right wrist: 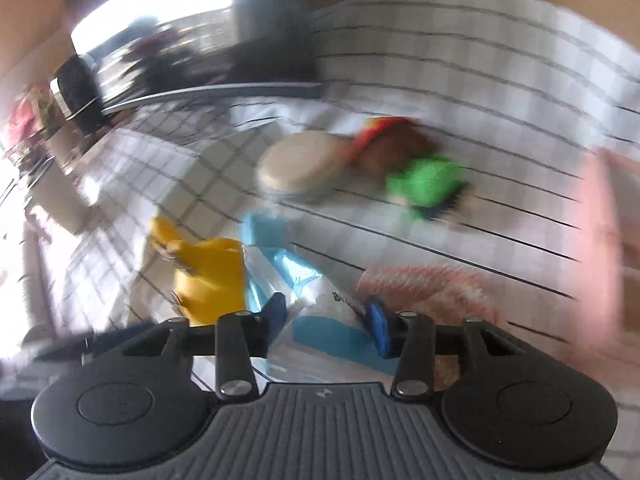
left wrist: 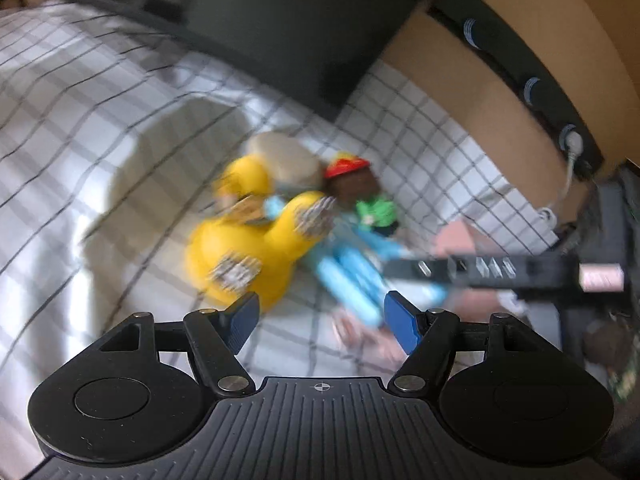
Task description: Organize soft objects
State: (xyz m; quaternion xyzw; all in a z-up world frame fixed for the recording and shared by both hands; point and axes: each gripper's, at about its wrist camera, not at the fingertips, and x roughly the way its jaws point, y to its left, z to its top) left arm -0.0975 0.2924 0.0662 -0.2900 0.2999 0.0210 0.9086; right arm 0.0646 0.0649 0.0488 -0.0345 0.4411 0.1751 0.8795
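Looking down along my right gripper [right wrist: 326,320], I see its blue pads on either side of a crinkly light-blue and white plastic packet [right wrist: 320,312], the jaws partly drawn in around it; the blur keeps me from telling whether the pads actually press it. My left gripper [left wrist: 320,316] hangs with its jaws spread wide and nothing between them, above the white bedsheet with a dark grid pattern [left wrist: 100,120]. Just beyond the left pads lies the yellow plush toy with patterned patches [left wrist: 248,240], touching the same blue packet on its right side. A pale pink cloth [right wrist: 432,284] lies beside the packet on the sheet. Farther off, a round beige cushion-like toy [right wrist: 300,168] rests against the yellow plush, and next to it lies a small brown doll with a red hat and green top [right wrist: 412,164]. Behind them all stands a dark grey pillow [left wrist: 280,40].
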